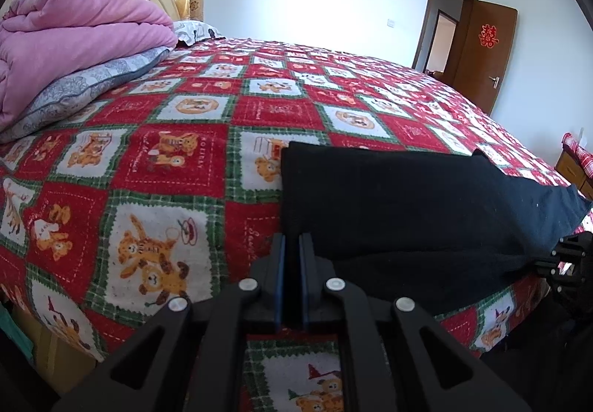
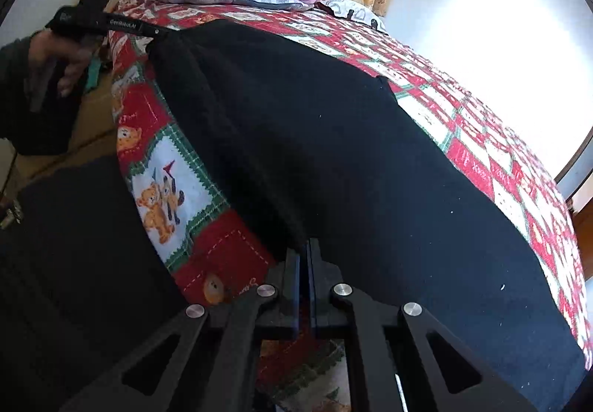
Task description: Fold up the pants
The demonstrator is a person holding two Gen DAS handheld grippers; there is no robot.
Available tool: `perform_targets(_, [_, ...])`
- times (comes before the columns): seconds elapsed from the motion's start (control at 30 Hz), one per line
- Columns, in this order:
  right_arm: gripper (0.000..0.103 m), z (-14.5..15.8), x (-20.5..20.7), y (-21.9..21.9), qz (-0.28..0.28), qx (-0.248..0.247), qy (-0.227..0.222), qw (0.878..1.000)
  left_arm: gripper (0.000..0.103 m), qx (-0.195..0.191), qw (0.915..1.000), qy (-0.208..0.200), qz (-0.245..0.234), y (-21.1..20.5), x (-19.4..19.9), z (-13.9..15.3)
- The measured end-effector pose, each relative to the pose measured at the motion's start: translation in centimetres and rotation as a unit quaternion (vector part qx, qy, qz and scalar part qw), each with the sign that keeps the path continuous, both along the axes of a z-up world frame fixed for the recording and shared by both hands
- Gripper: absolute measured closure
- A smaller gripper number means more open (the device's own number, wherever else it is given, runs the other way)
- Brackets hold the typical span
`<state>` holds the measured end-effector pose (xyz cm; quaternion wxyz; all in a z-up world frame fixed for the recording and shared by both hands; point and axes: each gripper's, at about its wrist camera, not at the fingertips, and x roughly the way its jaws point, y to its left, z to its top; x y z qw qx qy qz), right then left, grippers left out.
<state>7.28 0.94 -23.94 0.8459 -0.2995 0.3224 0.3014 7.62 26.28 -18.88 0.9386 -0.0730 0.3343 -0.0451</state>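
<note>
Down at the near edge of the bed, both jaw pairs stand pressed together. The left gripper point(image 1: 291, 239) has its blue pads nearly touching, their tips at the near left edge of the black pants point(image 1: 389, 204); whether cloth is pinched between them cannot be told. The right gripper point(image 2: 308, 245) is closed too, its tips sunk into the near hem of the pants point(image 2: 333, 152), where the dark fabric hides whether any is caught.

The pants lie folded flat on the red checked bedspread point(image 1: 166, 160), along the bed's near edge, with one long edge running parallel to the drop-off. In the right wrist view the left gripper point(image 2: 148, 30) shows at the far corner of the cloth, held by a hand point(image 2: 55, 59).

Beyond the pants the bedspread stretches bare and wide toward the far wall. At the head of the bed a pink quilt point(image 1: 74, 41) sits on a grey pillow point(image 1: 92, 85), well apart from the pants. A brown door point(image 1: 485, 56) stands open past the far corner.
</note>
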Motion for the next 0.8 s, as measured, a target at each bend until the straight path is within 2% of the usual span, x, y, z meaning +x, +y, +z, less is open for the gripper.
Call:
perform_targets(0.07, [0.097,0.6,-0.1,-0.1,0.002,-0.001,-0.010,1.000,0.089,-0.002,1.0000,-0.005,0.002,0.2,-0.2,0.1])
perform_targets(0.13, [0.089,1.6,-0.1,-0.8,0.002,0.001,-0.004,1.000,0.085,0.002,0.9999,-0.008,0.012,0.5,-0.4,0.2])
perform_targets(0.2, [0.071,2.5,0.3,-2.1,-0.008,0.021,0.016,1.000,0.083,0.013,0.9996,-0.016,0.018,0.7,-0.6,0.6])
perform_targets(0.27, [0.068,4.1,0.7,-4.3,-0.032,0.040,0.018,0.999,0.083,0.047,0.9979,-0.033,0.030,0.3,-1.0,1.5])
perform_targets(0.33, [0.068,5.3,1.0,-6.9,-0.067,0.041,0.005,0.997,0.081,0.059,0.9966,-0.051,0.026,-0.3,-1.3,2.6])
perform_targets(0.4, [0.068,6.0,1.4,-9.6,-0.102,0.044,-0.002,0.994,0.070,0.062,0.9957,-0.068,0.013,-1.8,-1.3,3.5])
perform_targets(0.43, [0.068,6.3,2.1,-11.7,-0.134,0.050,0.003,0.990,0.059,0.061,0.9956,-0.071,0.003,-2.6,-1.2,3.6])
perform_targets(0.47, [0.068,6.5,2.8,-13.1,-0.156,0.055,0.009,0.986,0.052,0.064,0.9955,-0.070,-0.007,-3.6,-0.9,3.5])
perform_targets(0.53, [0.067,6.6,4.1,-16.2,-0.207,0.068,0.016,0.976,0.052,0.074,0.9950,-0.059,-0.030,-5.6,-0.5,3.0])
perform_targets(0.6, [0.067,6.5,5.5,-19.7,-0.267,0.084,0.024,0.960,0.052,0.096,0.9937,-0.039,-0.043,-7.4,0.2,2.1])
perform_targets(0.67, [0.067,6.3,6.6,-23.3,-0.322,0.103,0.037,0.941,0.052,0.100,0.9936,-0.013,-0.051,-8.4,0.8,0.7])
perform_targets(0.73, [0.067,6.1,7.6,-26.7,-0.374,0.116,0.045,0.919,0.049,0.105,0.9933,-0.016,-0.047,-8.6,0.7,-0.1])
perform_targets(0.8, [0.067,6.2,8.1,-29.8,-0.404,0.141,0.053,0.902,0.047,0.109,0.9925,-0.018,-0.052,-8.8,0.5,0.0])
